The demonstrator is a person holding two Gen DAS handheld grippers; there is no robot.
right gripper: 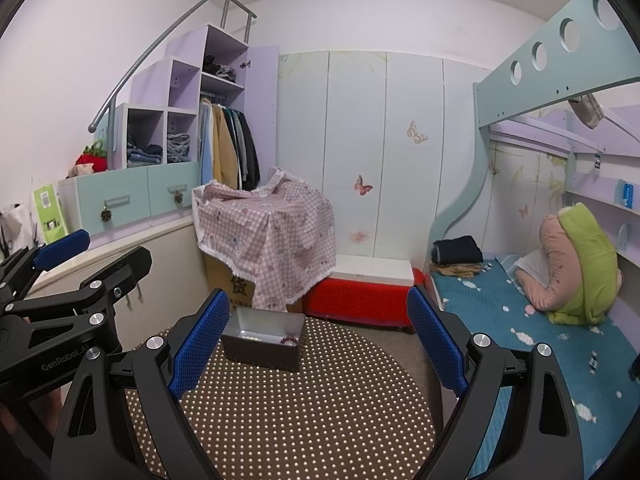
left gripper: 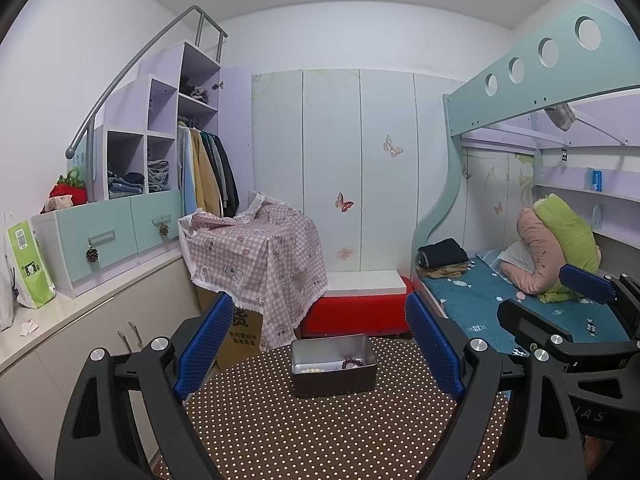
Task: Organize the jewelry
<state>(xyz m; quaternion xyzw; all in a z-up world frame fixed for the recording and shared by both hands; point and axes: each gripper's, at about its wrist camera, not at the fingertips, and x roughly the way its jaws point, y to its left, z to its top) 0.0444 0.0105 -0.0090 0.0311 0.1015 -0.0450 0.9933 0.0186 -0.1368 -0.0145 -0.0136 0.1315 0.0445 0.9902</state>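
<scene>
A grey metal box [left gripper: 334, 376] stands at the far side of a round table with a brown dotted cloth [left gripper: 320, 432]. Inside it lie a dark red bead bracelet [left gripper: 354, 363] and a pale bead bracelet [left gripper: 310, 370]. The box [right gripper: 262, 350] and red bracelet [right gripper: 289, 340] also show in the right wrist view. My left gripper [left gripper: 318, 344] is open and empty above the table, short of the box. My right gripper [right gripper: 316, 340] is open and empty, to the right of the left one.
A cardboard box under a pink checked cloth [left gripper: 256, 256] and a red bench [left gripper: 356, 312] stand behind the table. A bunk bed with blue sheet [left gripper: 520, 304] is to the right, a white cabinet counter [left gripper: 80, 312] to the left.
</scene>
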